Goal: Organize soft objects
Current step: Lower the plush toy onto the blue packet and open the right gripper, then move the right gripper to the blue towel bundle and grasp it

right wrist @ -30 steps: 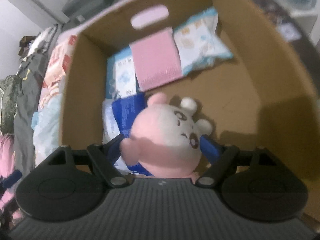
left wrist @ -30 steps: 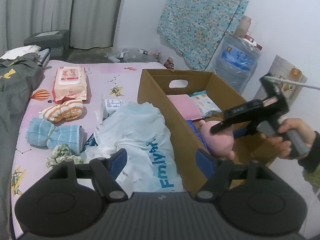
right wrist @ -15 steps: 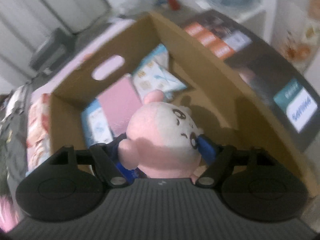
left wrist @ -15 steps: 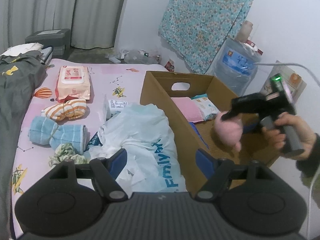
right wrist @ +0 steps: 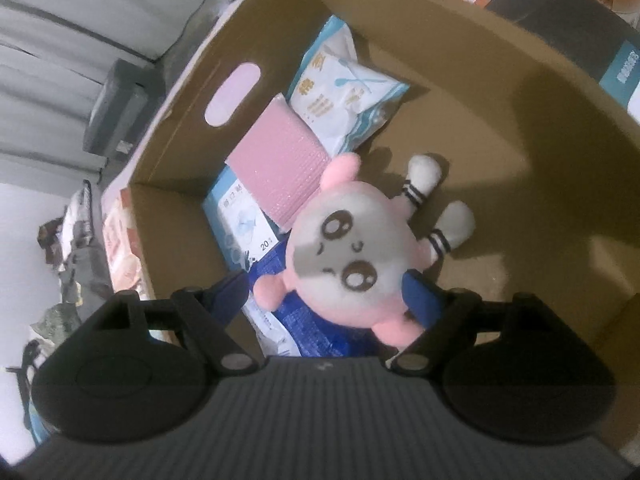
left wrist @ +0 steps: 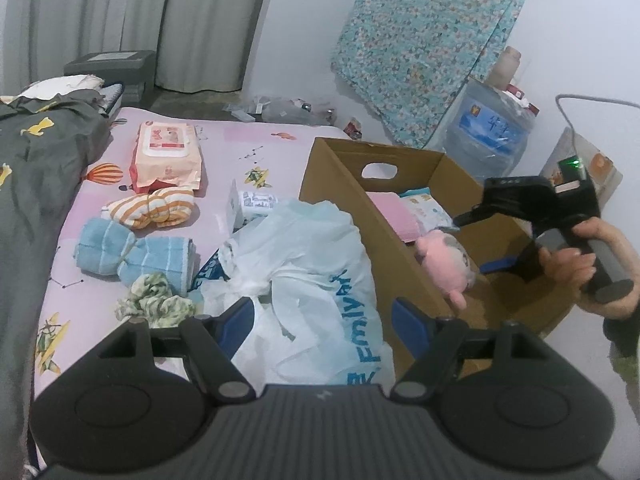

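Plush toy [right wrist: 352,256], pink with a pale face, 2 brown eyes and striped white feet, sits inside the cardboard box [right wrist: 500,92], over a blue packet and beside a pink bubble-wrap envelope [right wrist: 280,168] and a white-and-blue tissue pack [right wrist: 344,96] that lie toward the wall with the handle slot. The right gripper [right wrist: 328,304] points down into the box with the toy between its 2 blue-padded fingers; its jaws are opening, the left pad [right wrist: 228,292] stands clear of the toy with a gap showing, and the right pad [right wrist: 420,300] is just against the toy's side, so nothing is clamped. From the left wrist view the right gripper [left wrist: 476,240] reaches over the box's far side, held by a hand [left wrist: 592,264] on its grey handle, and the plush toy [left wrist: 444,260] shows just below its fingers, near the box's near wall [left wrist: 360,216]. The left gripper [left wrist: 324,316] is spread wide and holds nothing; it hangs above a white plastic bag [left wrist: 312,276] with blue lettering that lies against the outside of the box. On the pink bed sheet [left wrist: 240,148] farther left are a rolled blue towel [left wrist: 136,256], an orange-striped rolled cloth [left wrist: 156,208], a green patterned scrunched cloth [left wrist: 156,300], a pack of wet wipes [left wrist: 166,156] and a small white tissue pack [left wrist: 256,204]. A grey blanket [left wrist: 36,176] covers the left edge of the bed.
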Demonstrator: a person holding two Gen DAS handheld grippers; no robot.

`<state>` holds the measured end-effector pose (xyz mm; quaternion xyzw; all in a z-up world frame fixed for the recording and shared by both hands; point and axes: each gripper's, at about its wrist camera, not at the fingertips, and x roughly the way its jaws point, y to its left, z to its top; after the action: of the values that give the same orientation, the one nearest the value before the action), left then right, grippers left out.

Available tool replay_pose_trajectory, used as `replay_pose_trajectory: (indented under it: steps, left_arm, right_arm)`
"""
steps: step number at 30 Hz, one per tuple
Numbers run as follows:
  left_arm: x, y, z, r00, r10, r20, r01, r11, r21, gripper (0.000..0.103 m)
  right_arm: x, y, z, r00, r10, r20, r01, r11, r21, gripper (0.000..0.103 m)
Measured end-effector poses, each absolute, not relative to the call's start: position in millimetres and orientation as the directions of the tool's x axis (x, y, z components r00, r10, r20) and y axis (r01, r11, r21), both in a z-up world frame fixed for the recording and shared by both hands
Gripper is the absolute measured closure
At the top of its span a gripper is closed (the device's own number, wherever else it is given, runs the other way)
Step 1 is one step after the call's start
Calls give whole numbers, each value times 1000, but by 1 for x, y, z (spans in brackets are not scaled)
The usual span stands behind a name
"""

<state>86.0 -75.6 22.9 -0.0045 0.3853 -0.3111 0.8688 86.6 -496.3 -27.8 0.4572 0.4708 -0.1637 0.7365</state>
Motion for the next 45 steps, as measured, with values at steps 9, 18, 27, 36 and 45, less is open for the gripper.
replay_pose_trajectory:
  steps: [9, 18, 27, 36, 45]
  left_arm:
    - [78, -57, 21, 533, -500, -683, 500, 837, -223, 26]
    - [72, -33, 13, 549, -456, -701, 439, 871, -222, 26]
    - [73, -9, 0, 578, -379, -723, 364, 912, -187, 26]
    - [110, 8, 1, 631, -303, -714, 243, 952, -188, 26]
    - [190, 15, -22, 576, -341, -743, 90, 930, -357, 26]
  right_arm:
    - [90, -511, -26, 553, 44, -832, 655, 595, 466, 20]
    - [114, -493, -49, 472, 135, -871, 565, 712, 416, 33]
    - [101, -498, -40, 507, 151, -848, 543, 708, 451, 31]
    - [94, -454, 43, 670, 120, -733, 344, 824, 450, 31]
    - [205, -292, 60, 497, 548, -673, -145, 817, 558, 31]
